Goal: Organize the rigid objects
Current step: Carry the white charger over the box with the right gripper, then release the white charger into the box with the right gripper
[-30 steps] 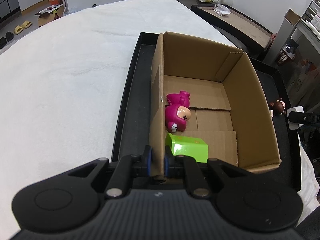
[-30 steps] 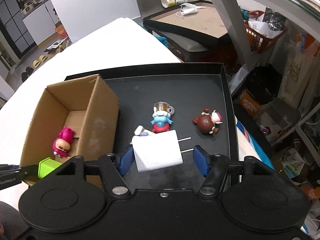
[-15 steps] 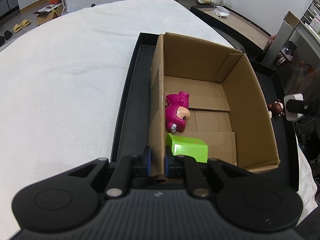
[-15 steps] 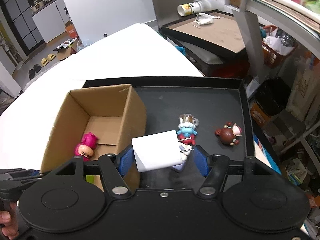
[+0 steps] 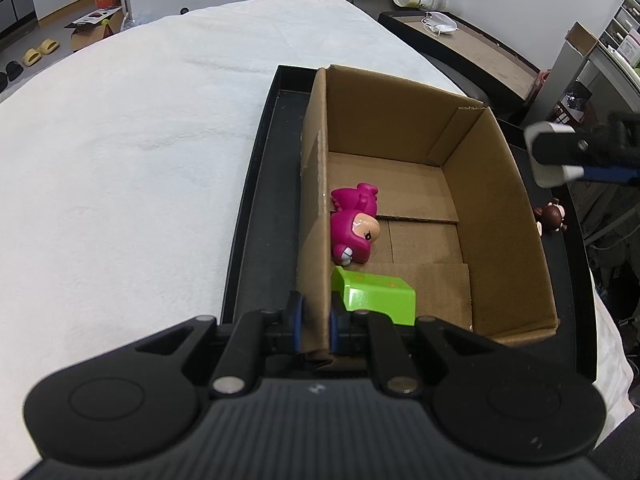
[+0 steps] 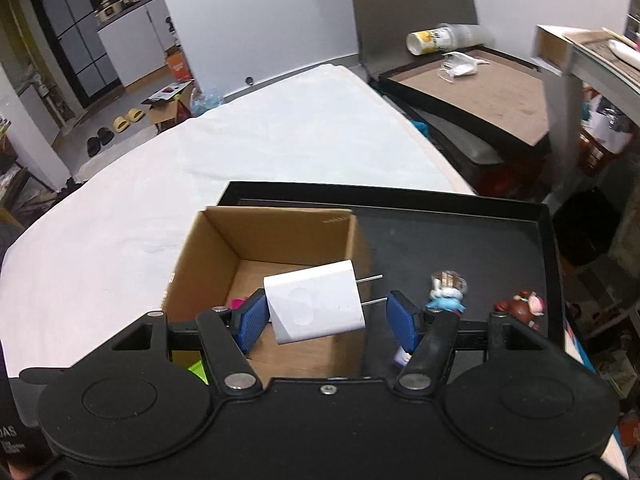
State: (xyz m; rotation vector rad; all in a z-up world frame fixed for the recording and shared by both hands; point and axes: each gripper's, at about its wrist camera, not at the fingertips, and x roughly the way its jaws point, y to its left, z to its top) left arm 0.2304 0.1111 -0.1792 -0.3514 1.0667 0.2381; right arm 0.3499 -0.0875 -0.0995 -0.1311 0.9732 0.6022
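We carry the white charger (image 6: 316, 307), light, rigid, slick; right gripper (image 6: 324, 320) jaws pinch its flat sides. Left gripper (image 5: 316, 320) jaws clamp the box (image 5: 316, 184) wall.

box (image 5: 496, 216) on tray (image 5: 256, 200), 2 toys (image 5: 354, 226) inside

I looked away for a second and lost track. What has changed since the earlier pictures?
The right gripper carried the white charger from above the black tray to over the cardboard box. Unchanged: the left gripper clamps the box wall, pink toy and green block inside.
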